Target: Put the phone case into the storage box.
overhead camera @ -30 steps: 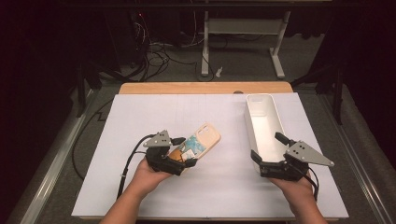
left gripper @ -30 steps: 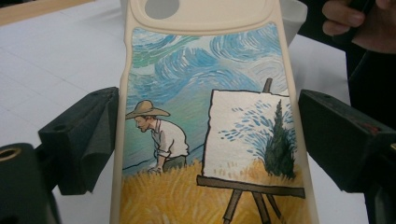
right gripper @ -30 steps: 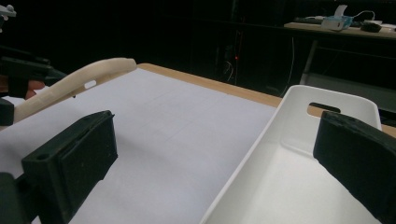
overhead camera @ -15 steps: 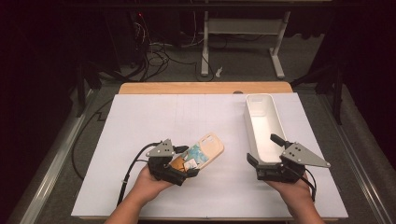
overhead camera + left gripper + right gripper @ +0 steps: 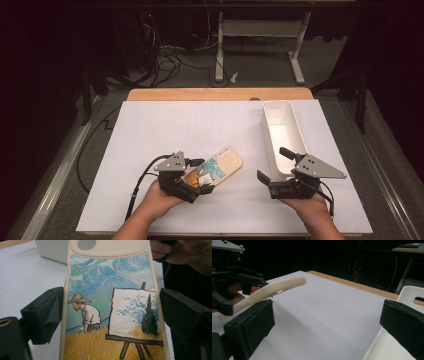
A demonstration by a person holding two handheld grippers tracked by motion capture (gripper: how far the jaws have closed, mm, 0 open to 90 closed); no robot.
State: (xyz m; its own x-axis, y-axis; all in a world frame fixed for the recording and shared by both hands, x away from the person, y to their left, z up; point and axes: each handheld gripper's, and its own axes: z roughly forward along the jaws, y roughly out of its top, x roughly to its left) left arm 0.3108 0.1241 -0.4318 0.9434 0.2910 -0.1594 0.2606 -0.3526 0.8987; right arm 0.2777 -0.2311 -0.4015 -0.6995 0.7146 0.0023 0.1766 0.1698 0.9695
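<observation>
A cream phone case (image 5: 223, 166) printed with a painter, an easel and a swirling blue sky is held just above the white tabletop. My left gripper (image 5: 202, 176) is shut on its near end. In the left gripper view the two jaws press the long edges of the case (image 5: 110, 302). The right gripper view shows the case (image 5: 274, 288) lifted off the table, its free end tilted up. My right gripper (image 5: 271, 163) is open and holds nothing. It hovers beside the near end of a white tray (image 5: 280, 131), and its jaws stand wide apart (image 5: 328, 322).
The long white tray (image 5: 409, 297) lies lengthwise on the right side of the white table cover (image 5: 190, 130). A wooden table edge (image 5: 220, 94) runs along the back. Beyond it are cables and desk legs on a dark floor.
My left gripper has drawn the phone case toward the near edge of the table. My right gripper has shifted slightly left and nearer, still open.
</observation>
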